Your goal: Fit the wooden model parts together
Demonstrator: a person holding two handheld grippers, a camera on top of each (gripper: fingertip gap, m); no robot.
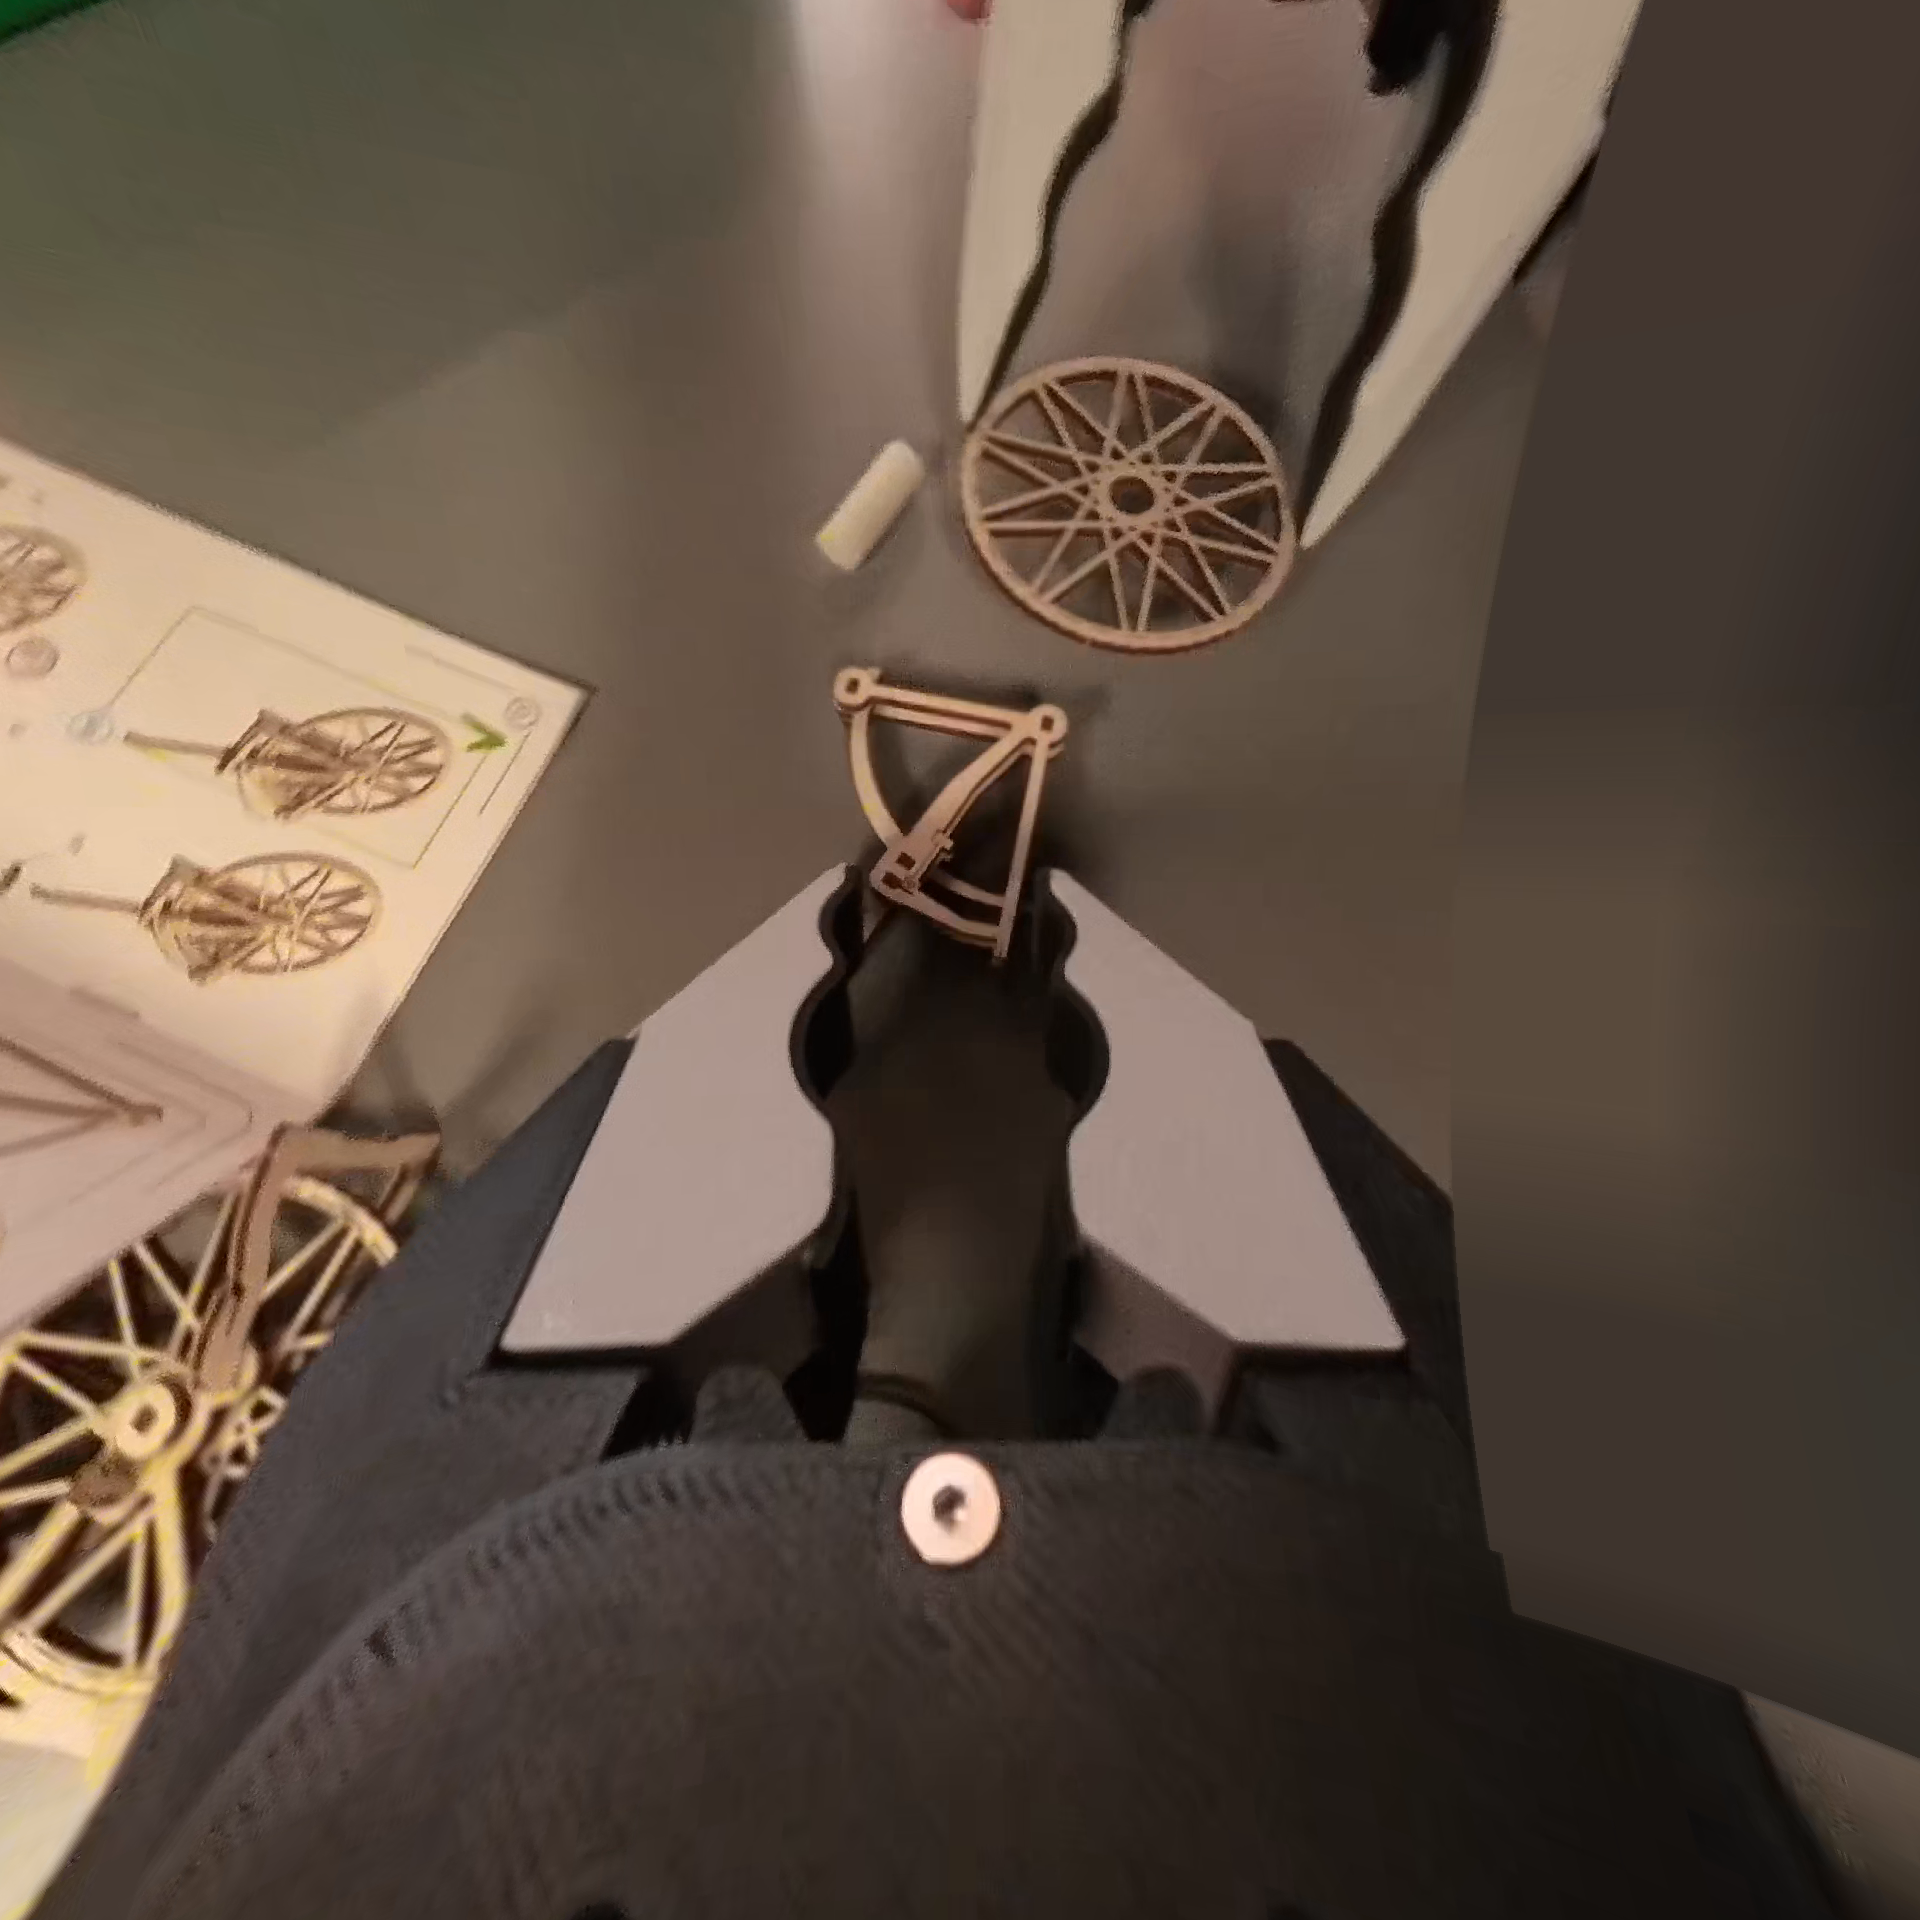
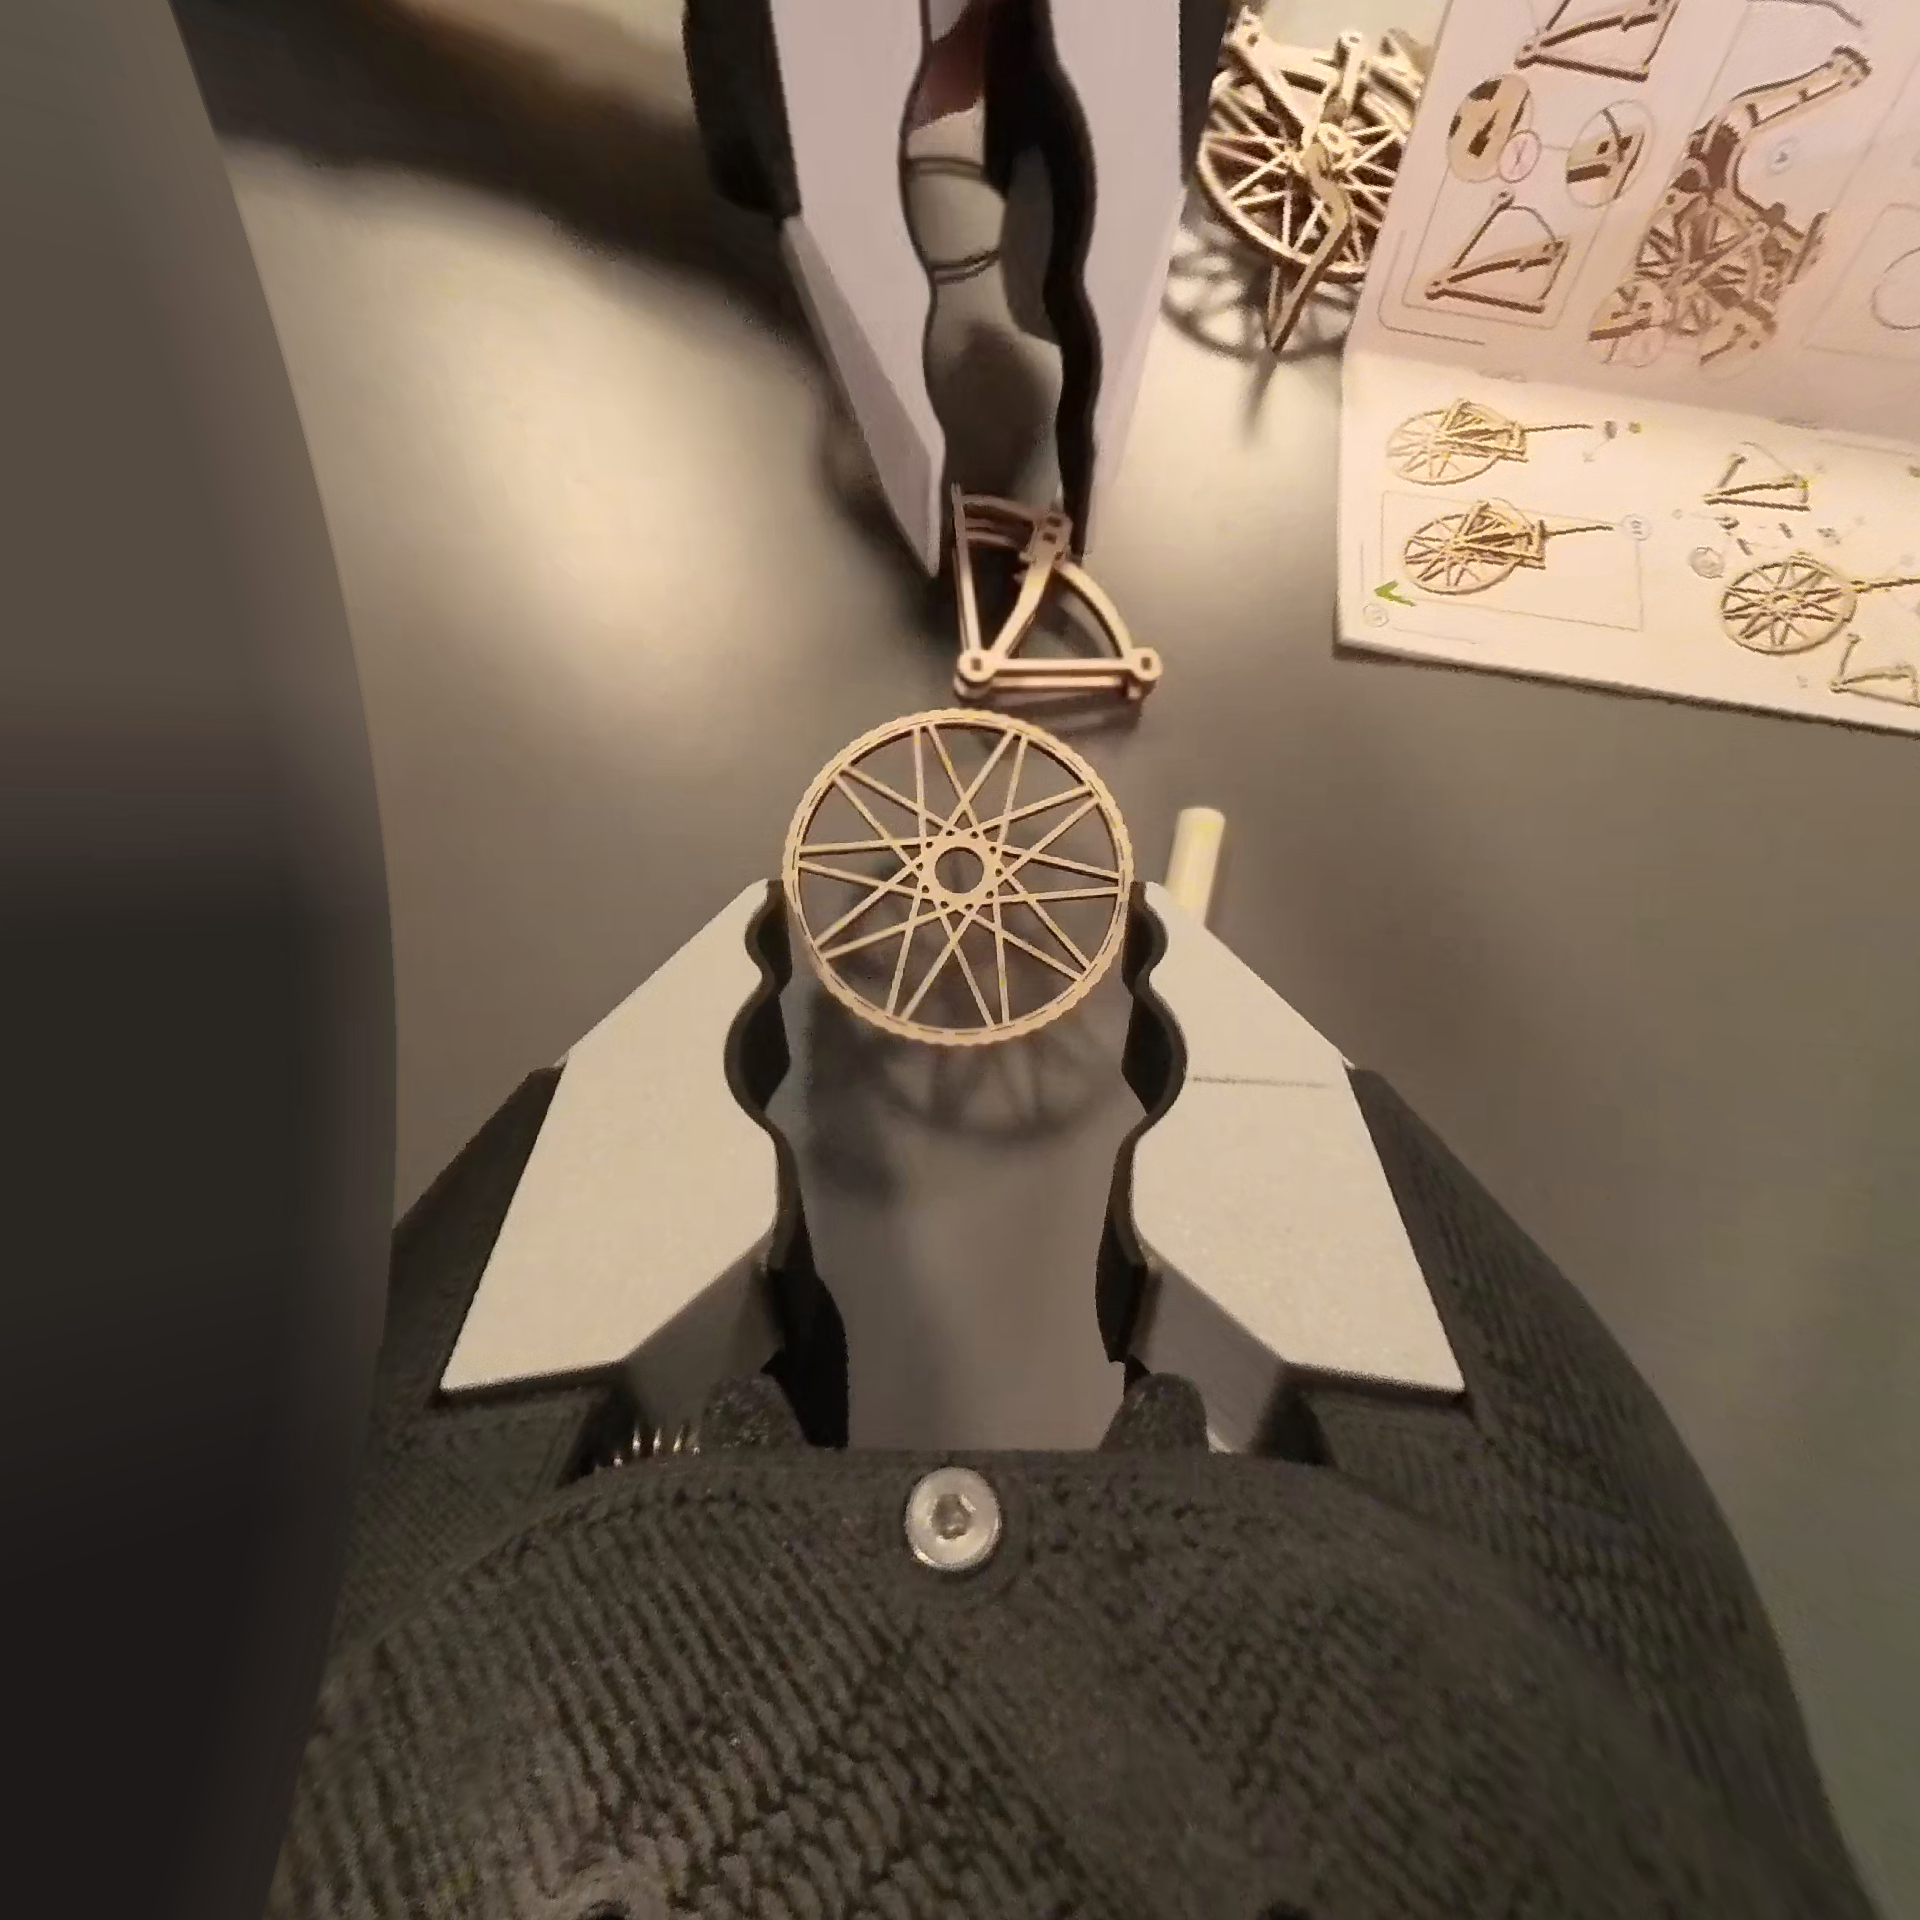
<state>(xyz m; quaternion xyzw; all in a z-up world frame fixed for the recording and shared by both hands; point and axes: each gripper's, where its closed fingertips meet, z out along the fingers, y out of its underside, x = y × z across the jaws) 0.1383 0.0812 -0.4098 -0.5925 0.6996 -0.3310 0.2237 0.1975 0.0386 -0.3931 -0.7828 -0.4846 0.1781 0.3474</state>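
A round spoked wooden wheel (image 2: 957, 896) sits between the fingertips of my right gripper (image 2: 956, 904), which is shut on its rim and holds it flat above the dark table, casting a shadow below. My left gripper (image 1: 945, 894) is shut on one end of a fan-shaped wooden frame (image 1: 966, 790); its far end points at the wheel (image 1: 1127, 525). The two parts face each other a short gap apart. In the right wrist view the left gripper (image 2: 1010, 540) comes in from the top with the frame (image 2: 1049, 675). The right gripper (image 1: 1143, 478) shows at the top of the left wrist view.
A short pale dowel (image 1: 868, 504) lies on the table (image 1: 623, 312) beside the wheel; it also shows in the right wrist view (image 2: 1195, 847). An illustrated instruction sheet (image 2: 1610, 520) lies to one side, with a partly built wheeled wooden model (image 2: 1299, 177) beside it (image 1: 156, 1403). My right fingertips sit around 9 cm from my left ones.
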